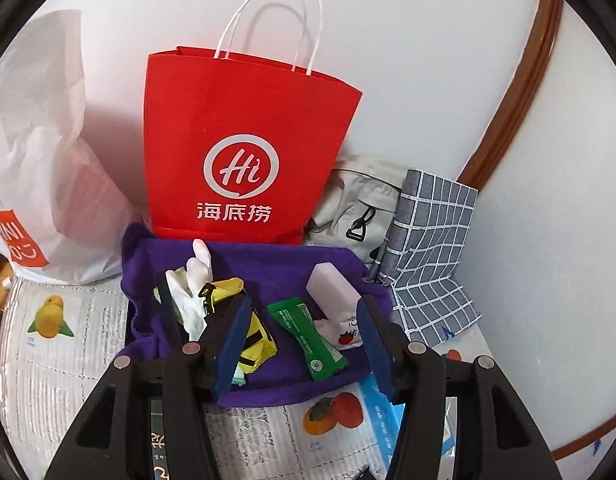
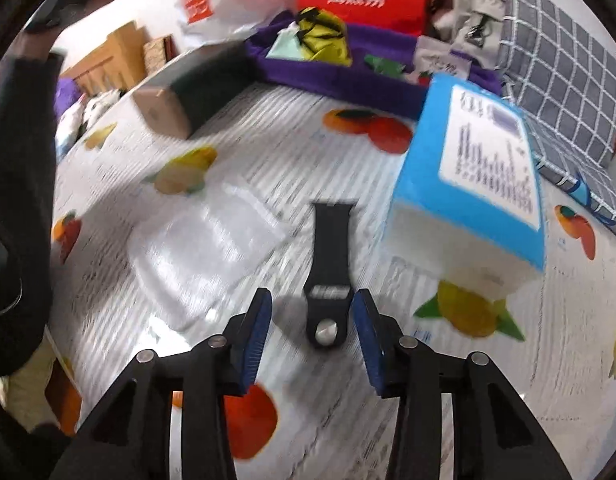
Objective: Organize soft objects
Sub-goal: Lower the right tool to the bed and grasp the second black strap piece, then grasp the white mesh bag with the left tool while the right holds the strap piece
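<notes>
Blue pads of the right gripper (image 2: pixel 312 340) stand apart on either side of a black watch strap (image 2: pixel 328 280) lying flat on the fruit-print tablecloth (image 2: pixel 267 168); they hold nothing yet. The left gripper (image 1: pixel 303 344) is also part open and empty, above the purple cloth tray (image 1: pixel 336 264). In the tray lie a white glove (image 1: pixel 187 292), a yellow pouch (image 1: pixel 251 336), a green packet (image 1: pixel 308 340) and a pale block (image 1: pixel 332 292), so much seems sorted already. The strap, judging by this, still has to go in.
</notes>
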A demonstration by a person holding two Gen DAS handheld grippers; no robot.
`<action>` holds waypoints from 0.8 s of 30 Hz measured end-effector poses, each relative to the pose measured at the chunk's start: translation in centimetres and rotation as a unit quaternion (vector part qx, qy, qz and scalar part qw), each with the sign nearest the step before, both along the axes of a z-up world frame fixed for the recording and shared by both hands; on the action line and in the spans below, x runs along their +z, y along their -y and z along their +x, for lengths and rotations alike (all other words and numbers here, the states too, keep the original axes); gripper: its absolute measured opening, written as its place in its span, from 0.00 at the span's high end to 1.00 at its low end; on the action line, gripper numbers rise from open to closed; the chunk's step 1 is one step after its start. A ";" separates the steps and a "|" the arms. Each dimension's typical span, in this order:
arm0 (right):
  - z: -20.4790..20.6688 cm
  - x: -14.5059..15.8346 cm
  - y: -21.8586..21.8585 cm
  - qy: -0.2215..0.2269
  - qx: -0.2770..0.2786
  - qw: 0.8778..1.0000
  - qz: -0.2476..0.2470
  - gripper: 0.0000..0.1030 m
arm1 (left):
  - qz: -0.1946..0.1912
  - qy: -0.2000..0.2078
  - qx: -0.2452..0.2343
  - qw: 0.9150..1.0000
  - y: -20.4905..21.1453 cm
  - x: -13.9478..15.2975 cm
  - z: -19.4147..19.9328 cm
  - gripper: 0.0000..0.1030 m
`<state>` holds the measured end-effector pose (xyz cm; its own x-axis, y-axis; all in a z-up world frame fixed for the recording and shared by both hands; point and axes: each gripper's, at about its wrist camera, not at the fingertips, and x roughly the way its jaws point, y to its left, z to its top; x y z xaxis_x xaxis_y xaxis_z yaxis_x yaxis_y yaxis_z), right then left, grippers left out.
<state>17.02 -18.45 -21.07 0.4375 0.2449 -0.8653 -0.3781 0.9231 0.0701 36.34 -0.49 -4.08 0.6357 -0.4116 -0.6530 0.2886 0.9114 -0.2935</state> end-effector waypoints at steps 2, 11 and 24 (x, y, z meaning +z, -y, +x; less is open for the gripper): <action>1.4 -0.5 -0.4 -0.003 -0.013 1.000 0.000 0.55 | 0.008 0.003 0.003 1.000 0.2 0.0 0.0 0.49; 1.3 -0.2 -0.7 0.009 -0.016 1.000 -0.009 0.81 | 0.011 0.002 0.000 1.000 0.3 0.1 -0.1 0.49; -4.0 1.7 3.4 0.016 -0.080 0.996 0.046 0.81 | 0.087 -0.005 -0.026 0.996 4.2 -2.2 -5.0 0.49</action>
<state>13.05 -21.82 -19.40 0.5036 0.2469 -0.8279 -0.2304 0.9620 0.1468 31.39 -4.66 -6.28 0.6094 -0.3243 -0.7235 0.3348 0.9324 -0.1359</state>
